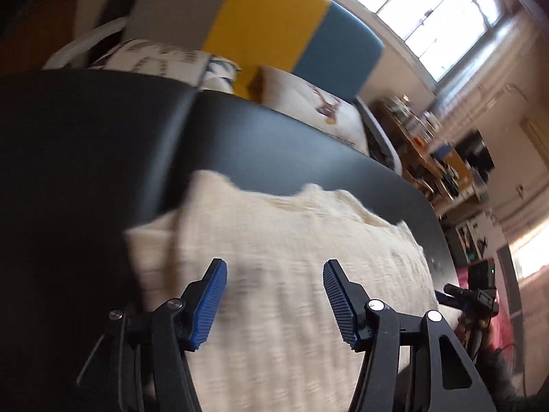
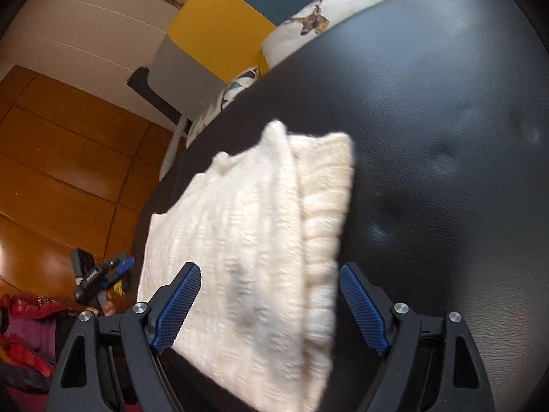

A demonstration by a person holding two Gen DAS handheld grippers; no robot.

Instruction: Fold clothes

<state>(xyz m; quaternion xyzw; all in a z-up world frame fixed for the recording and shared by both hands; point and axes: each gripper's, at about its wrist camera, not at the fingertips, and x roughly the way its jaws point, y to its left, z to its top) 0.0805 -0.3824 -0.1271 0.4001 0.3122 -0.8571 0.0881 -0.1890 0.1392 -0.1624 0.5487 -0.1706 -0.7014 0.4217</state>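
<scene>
A cream knitted sweater [image 1: 281,274] lies folded on a black leather-like surface [image 1: 103,144]. My left gripper [image 1: 274,264] hovers over it with its blue pads [image 1: 209,305] wide apart and nothing pressed between them. In the right wrist view the same sweater [image 2: 254,226] lies under my right gripper [image 2: 269,267], whose jaws stand open on either side of its thick folded edge without pressing on it. The picture is blurred over the knit. The right gripper [image 1: 477,295] shows at the sweater's right edge in the left wrist view, and the left gripper [image 2: 103,274] at its left edge in the right wrist view.
Printed pillows [image 1: 164,60] and a yellow, blue and grey padded panel [image 1: 274,24] lie beyond the black surface [image 2: 446,137]. A cluttered desk [image 1: 429,151] stands under a bright window [image 1: 435,10]. Wooden floor [image 2: 61,158] and red clothing [image 2: 24,329] lie off the left side.
</scene>
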